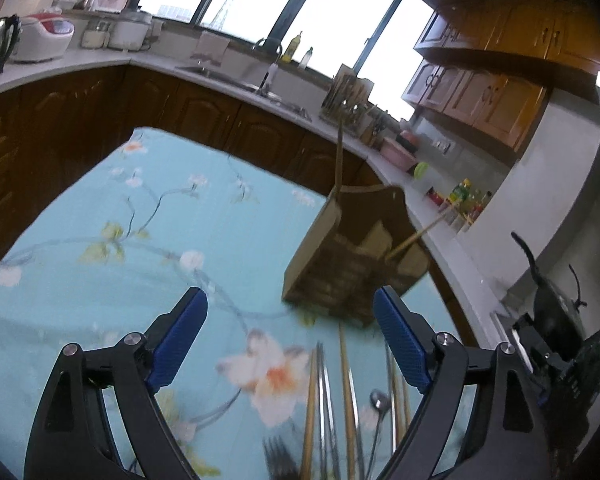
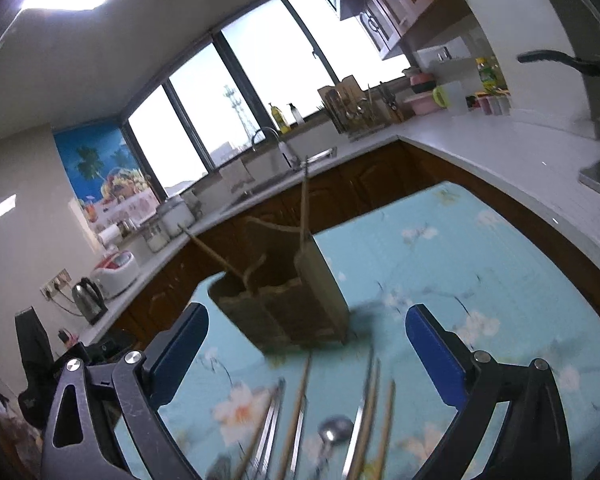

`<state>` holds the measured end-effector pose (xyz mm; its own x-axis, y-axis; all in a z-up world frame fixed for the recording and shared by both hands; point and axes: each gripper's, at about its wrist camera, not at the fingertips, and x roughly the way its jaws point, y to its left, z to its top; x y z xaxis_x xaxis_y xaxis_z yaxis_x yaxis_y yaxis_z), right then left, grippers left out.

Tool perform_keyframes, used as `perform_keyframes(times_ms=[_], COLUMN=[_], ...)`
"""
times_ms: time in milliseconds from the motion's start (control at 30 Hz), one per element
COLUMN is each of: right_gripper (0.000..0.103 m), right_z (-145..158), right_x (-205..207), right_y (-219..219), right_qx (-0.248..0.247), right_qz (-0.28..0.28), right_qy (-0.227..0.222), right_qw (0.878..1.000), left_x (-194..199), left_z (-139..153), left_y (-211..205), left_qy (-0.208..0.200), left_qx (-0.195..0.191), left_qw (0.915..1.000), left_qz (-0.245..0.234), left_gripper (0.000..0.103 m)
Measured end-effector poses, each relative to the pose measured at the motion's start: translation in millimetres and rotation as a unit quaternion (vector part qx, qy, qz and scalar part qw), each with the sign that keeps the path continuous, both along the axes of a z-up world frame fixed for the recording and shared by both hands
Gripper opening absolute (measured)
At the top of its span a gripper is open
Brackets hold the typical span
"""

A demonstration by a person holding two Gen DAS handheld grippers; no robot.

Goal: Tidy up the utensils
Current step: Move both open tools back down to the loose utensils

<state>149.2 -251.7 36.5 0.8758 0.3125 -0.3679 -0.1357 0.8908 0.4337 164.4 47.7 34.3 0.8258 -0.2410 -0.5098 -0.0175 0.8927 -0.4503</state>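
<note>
Hovering wide apart and empty: left gripper, right gripper. Wooden holder on table holds two sticks; loose utensils lie before it.

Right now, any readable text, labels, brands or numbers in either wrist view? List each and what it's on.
None can be read.
Poster by the window: palm trees and fruit, any lettering too blurred.
Yellow-labelled bottle on the counter: label too small.
Oil bottle on the sill: label too small.
Rice cooker: no legible marking.
Wooden utensil holder and floral tablecloth: no text seen.
</note>
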Motion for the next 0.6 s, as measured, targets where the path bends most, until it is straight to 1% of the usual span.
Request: perform_keyframes(times_ms=[167, 333, 600], right_gripper=[0.1, 0.1, 0.1], right_z=[-15.4, -31.0, -42.0], right_x=[-23.4, -33.2, -28.5], right_y=[-3.6, -3.9, 7.3], right_qx=[-0.024, -0.039, -0.064], right_qz=[-0.009, -0.005, 0.002], right_qy=[0.017, 0.044, 0.068], right_qw=[1.0, 0.998, 0.996], left_x=[-13.9, -22.0, -20.0], left_z=[-18.6, -29.3, -38.6], left_y=[-5.4, -13.8, -30.5], left_qy=[0.024, 0.043, 0.073], left_qx=[0.005, 0.009, 0.048], left_qw=[0.9996, 0.9988, 0.9949], left_qz=[-0.011, -0.024, -0.051], left_gripper=[0.087, 0.087, 0.087])
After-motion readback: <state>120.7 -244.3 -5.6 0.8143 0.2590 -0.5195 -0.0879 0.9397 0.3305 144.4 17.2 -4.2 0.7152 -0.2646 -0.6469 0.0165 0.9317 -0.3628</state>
